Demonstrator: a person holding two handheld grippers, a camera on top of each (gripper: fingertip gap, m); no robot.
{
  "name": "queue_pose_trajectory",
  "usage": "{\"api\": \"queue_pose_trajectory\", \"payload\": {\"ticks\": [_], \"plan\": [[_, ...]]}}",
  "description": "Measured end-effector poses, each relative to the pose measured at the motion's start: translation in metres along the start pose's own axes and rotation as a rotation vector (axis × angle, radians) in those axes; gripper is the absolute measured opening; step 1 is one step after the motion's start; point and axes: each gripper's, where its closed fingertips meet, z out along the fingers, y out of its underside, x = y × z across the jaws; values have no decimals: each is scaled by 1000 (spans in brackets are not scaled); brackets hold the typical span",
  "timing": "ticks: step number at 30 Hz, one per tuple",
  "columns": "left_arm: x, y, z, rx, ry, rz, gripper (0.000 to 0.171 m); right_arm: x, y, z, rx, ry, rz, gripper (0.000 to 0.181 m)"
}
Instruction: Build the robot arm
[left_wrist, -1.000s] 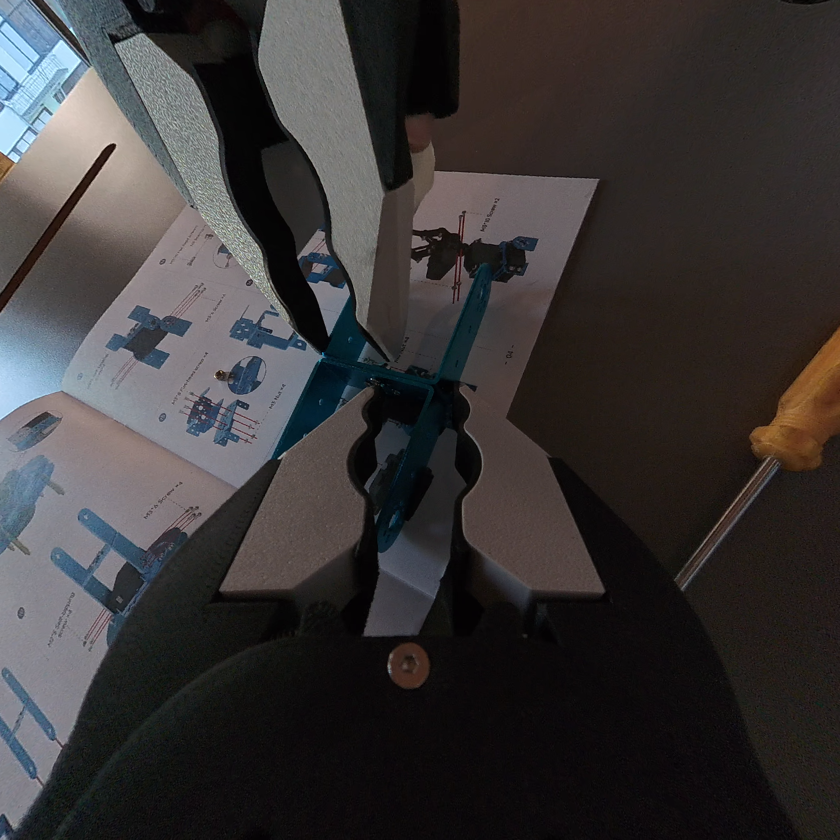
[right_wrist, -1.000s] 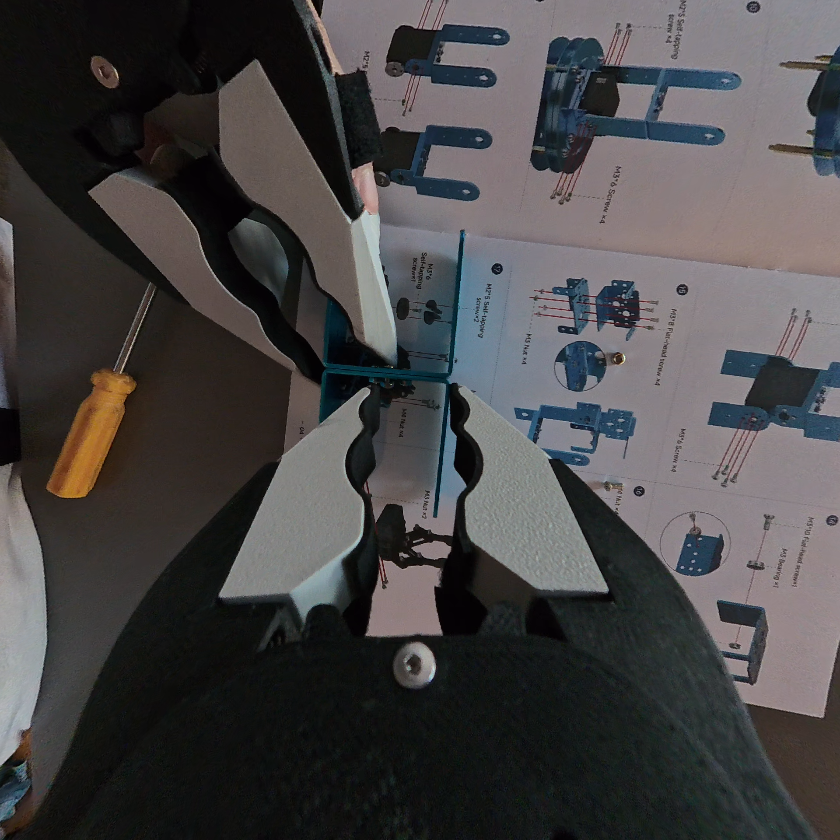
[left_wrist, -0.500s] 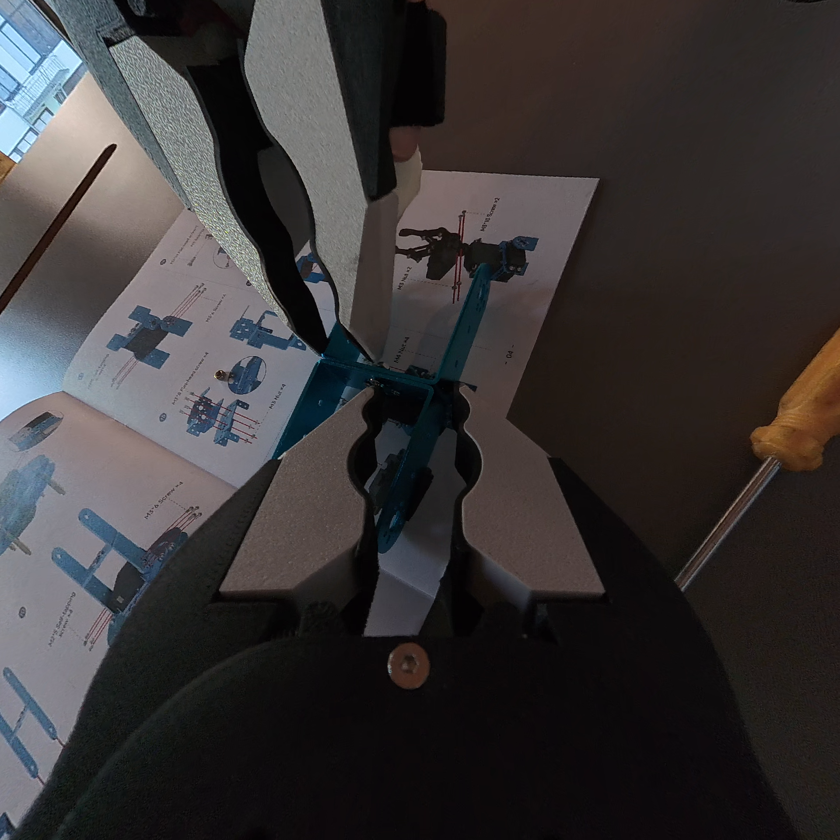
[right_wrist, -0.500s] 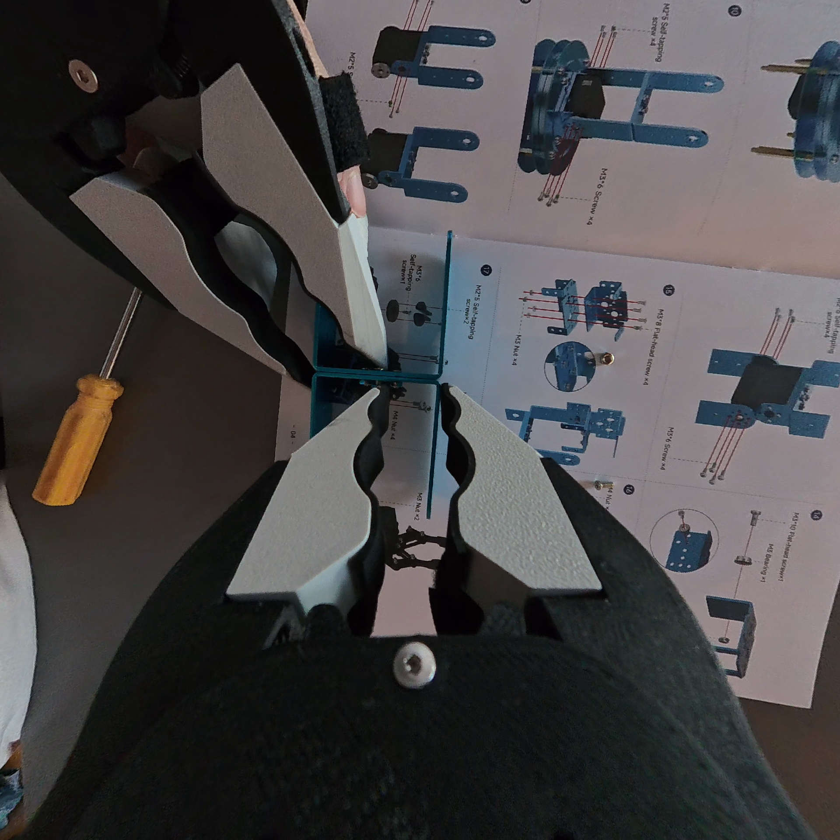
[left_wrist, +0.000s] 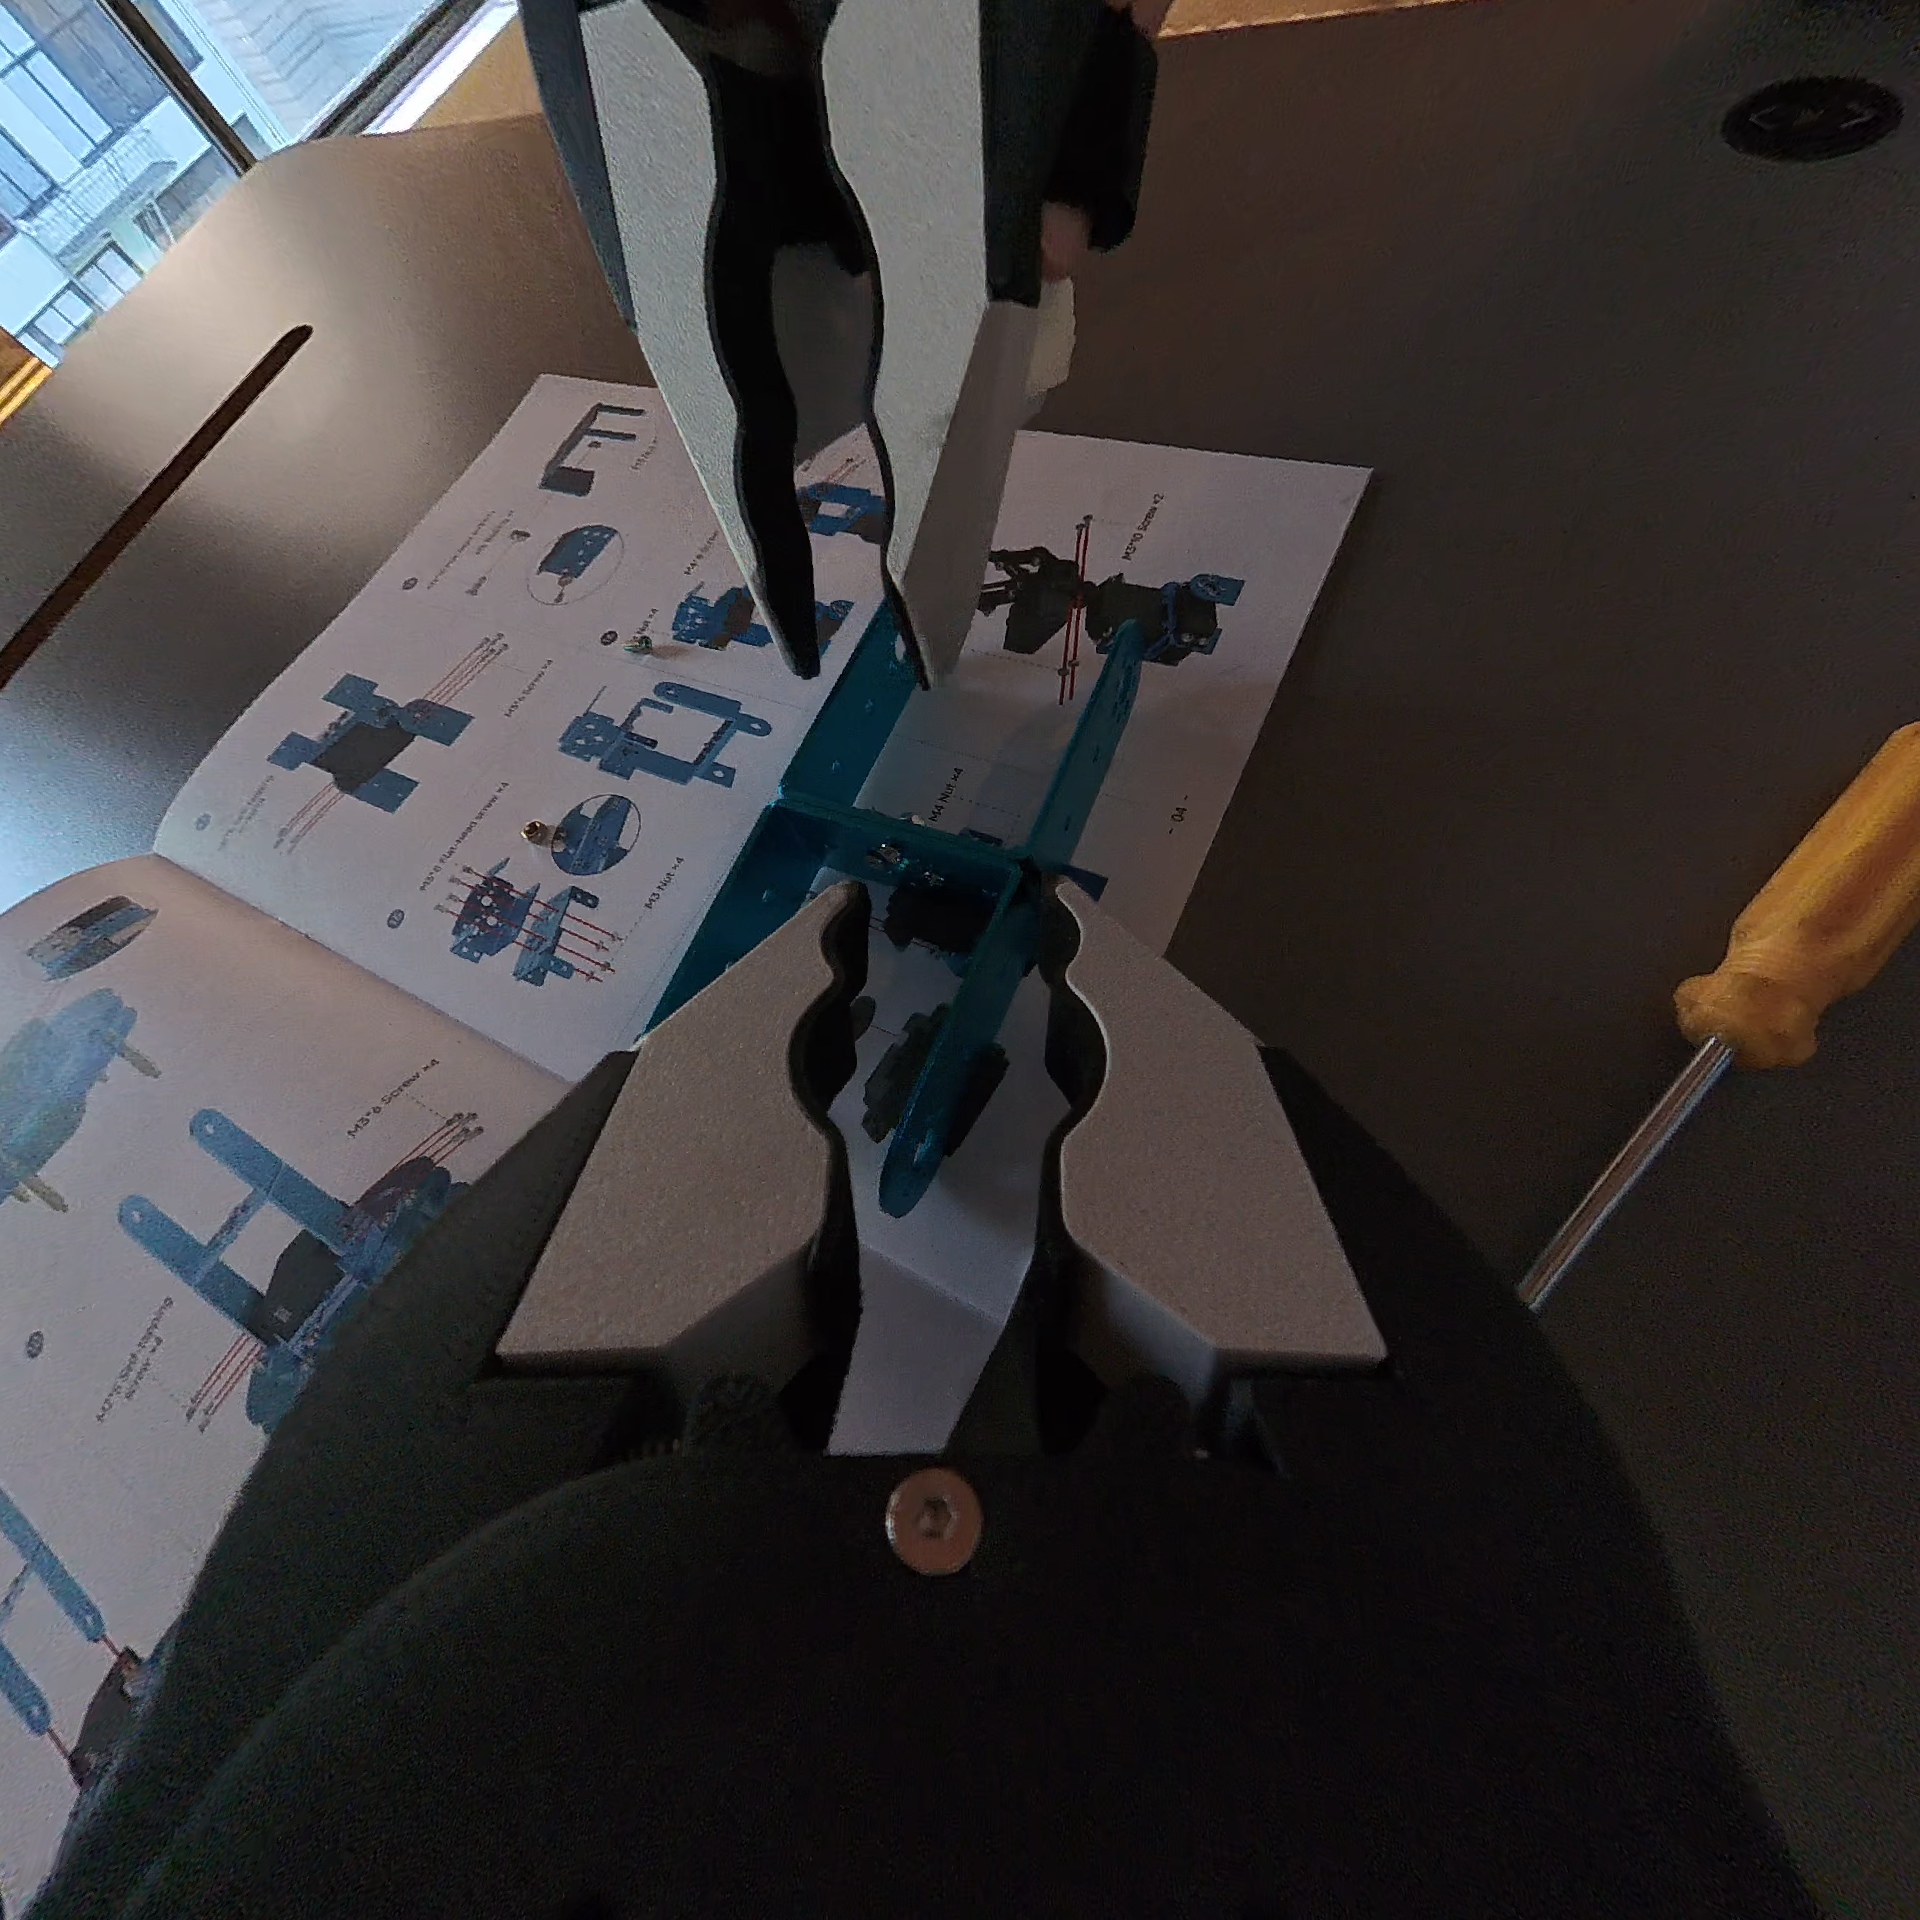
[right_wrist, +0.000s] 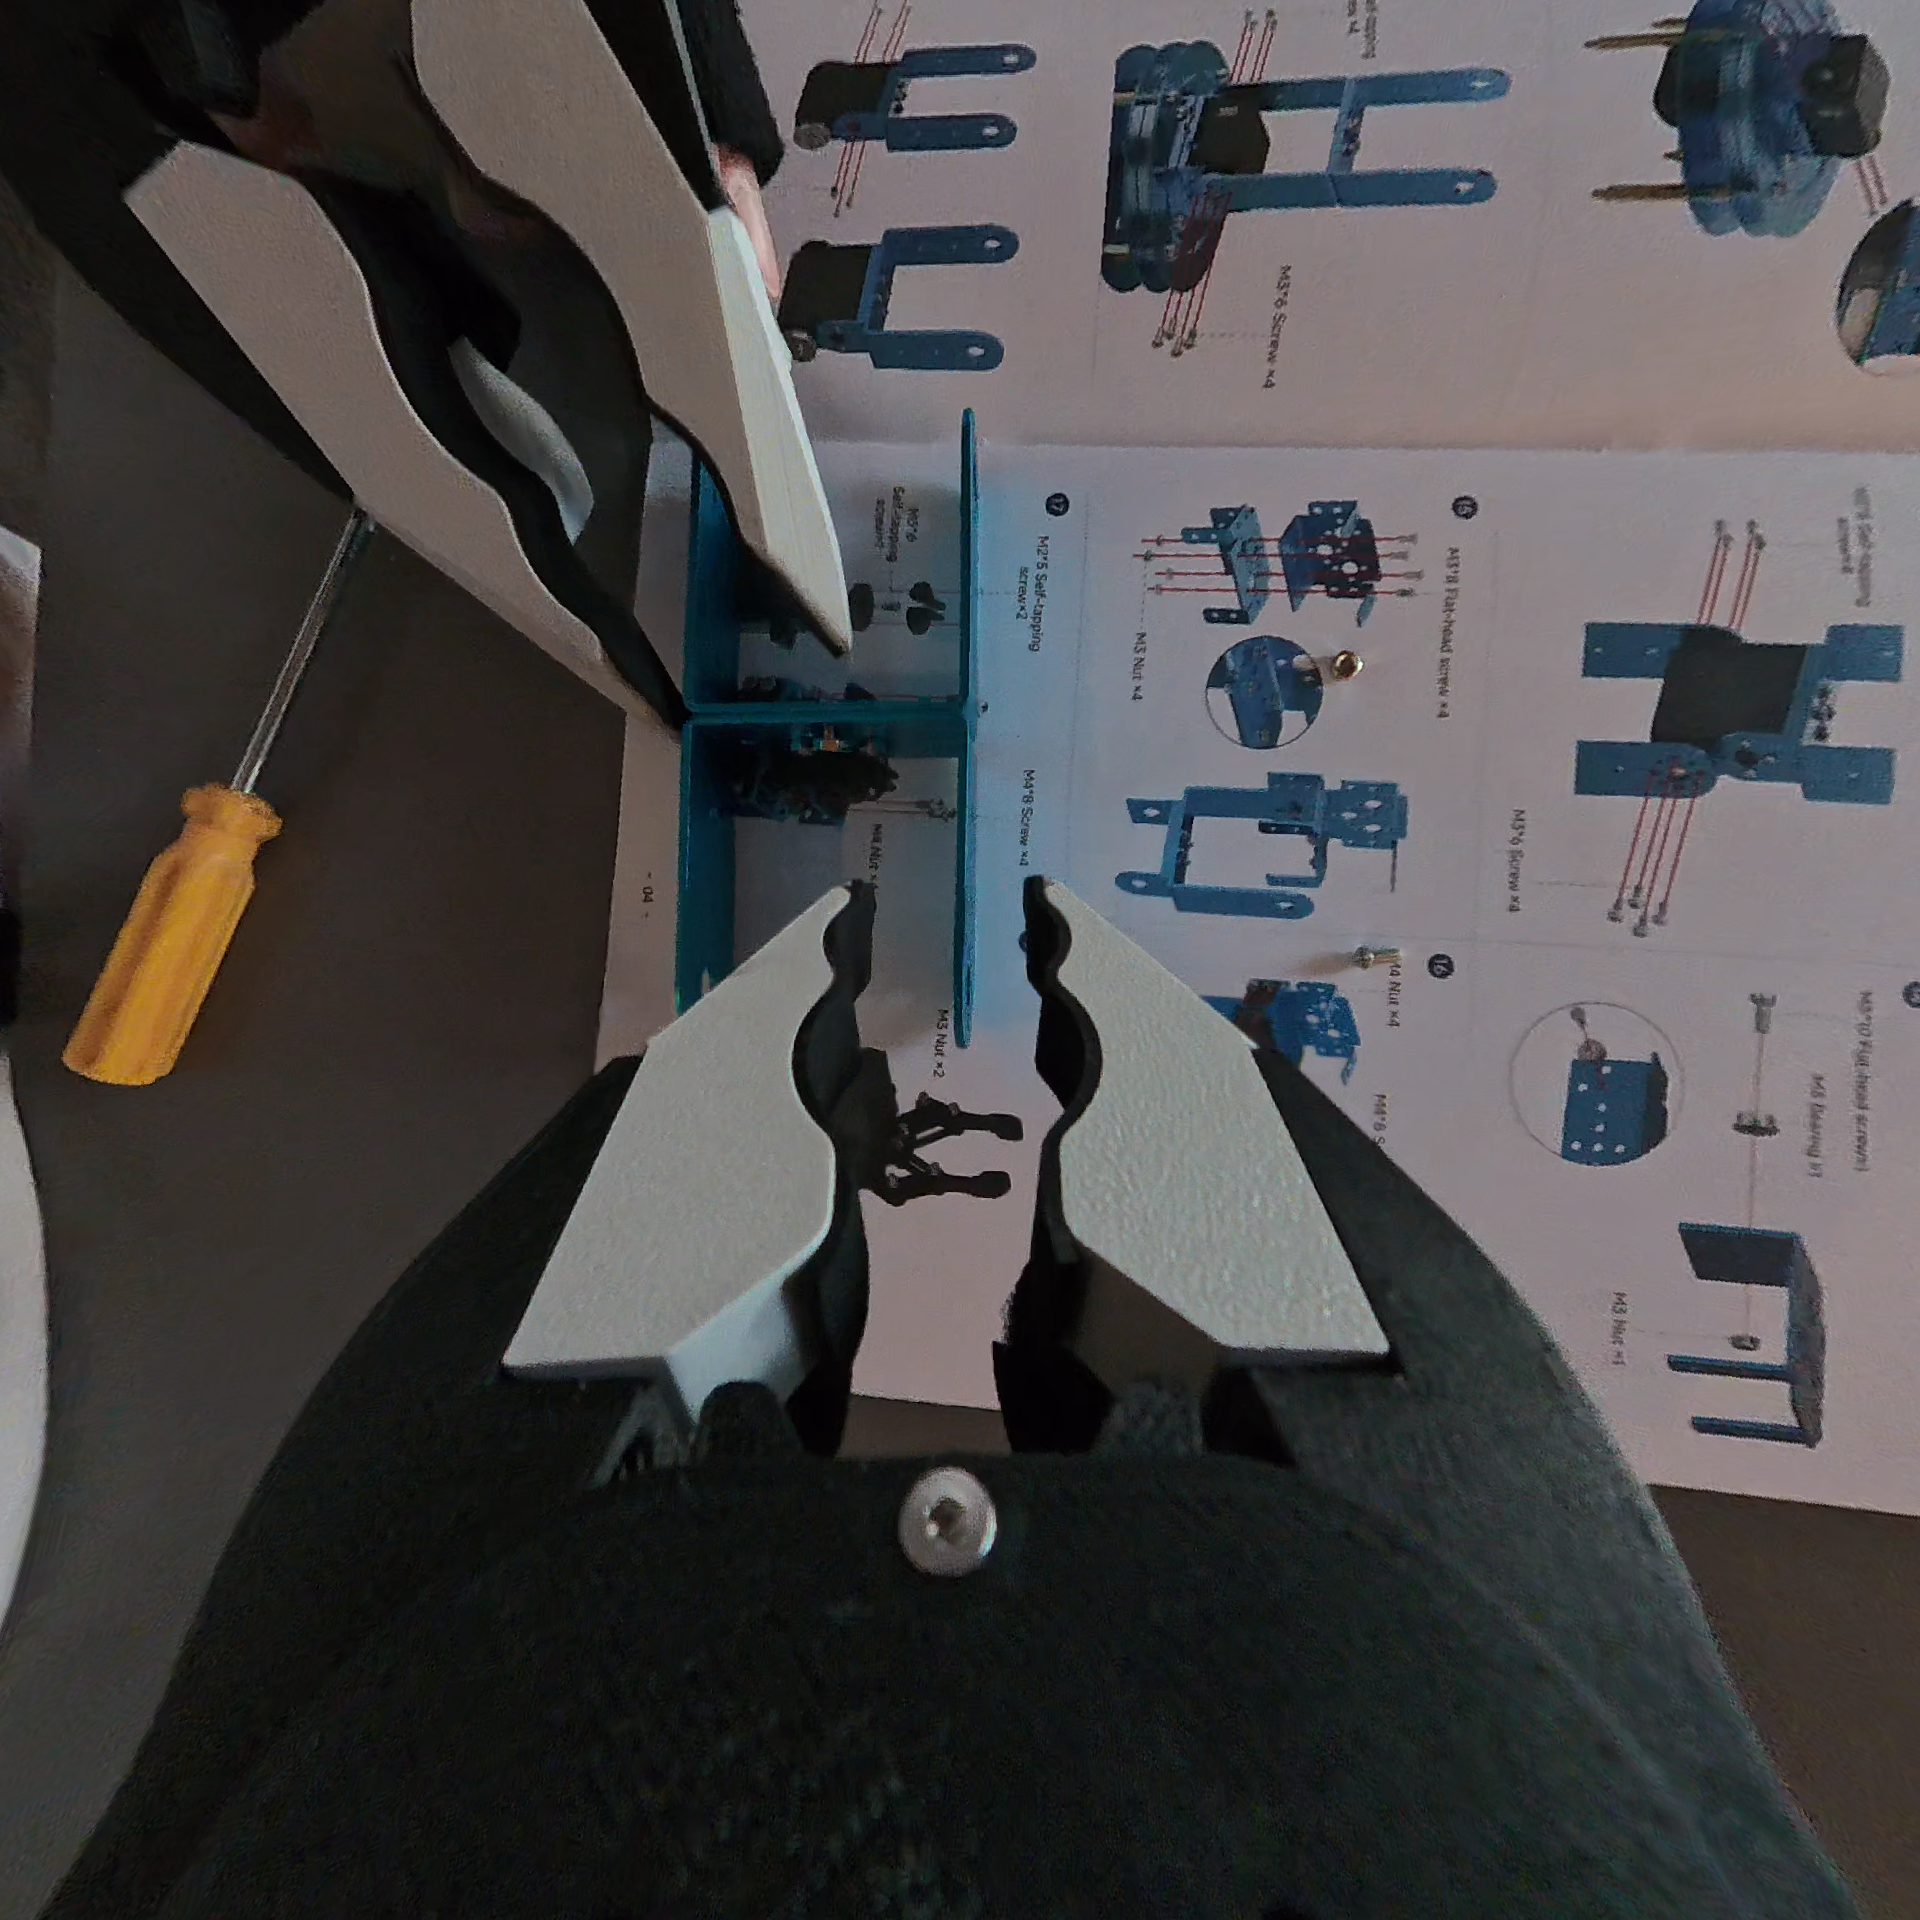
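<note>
A blue H-shaped metal bracket (left_wrist: 914, 842) lies on an open instruction booklet (left_wrist: 1278, 644). My left gripper (left_wrist: 951, 904) is open, its jaws on either side of the bracket's near right arm without clamping it. My right gripper (right_wrist: 943, 891) is open, with another thin blue arm of the bracket (right_wrist: 831, 717) between its jaws. In the left wrist view the right gripper (left_wrist: 864, 670) hangs over the bracket's far end. In the right wrist view the left gripper (right_wrist: 756, 681) straddles the far left arm.
A yellow-handled screwdriver (left_wrist: 1787, 935) lies on the dark table right of the booklet; it also shows in the right wrist view (right_wrist: 166, 935). A brass nut (right_wrist: 1343, 661) and a small screw (right_wrist: 1371, 956) lie on the booklet page (right_wrist: 1475, 1039). A round grommet (left_wrist: 1813, 116) sits far right. The left gripper's tips are roughly 6 cm from the right gripper's.
The right gripper has drawn back from the bracket's crossbar toward its arm's end. Both views show more of the booklet. The bracket stays on the booklet.
</note>
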Motion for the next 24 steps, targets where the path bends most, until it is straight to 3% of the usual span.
{"api": "queue_pose_trajectory", "payload": {"ticks": [3,6,19,24], "plan": [[1,-2,-1,11,20,-18,31,6,9,4,-16,40,-21,21],[1,-4,-4,28,35,-42,32,9,10,5,-10,62,-68,1],[-18,-22,-44,157,49,-226,35,21,-26,-31,-9,279,-326,1],[-23,-23,-55,162,20,-232,50,16,-39,-44,-88,334,-548,1]]}}
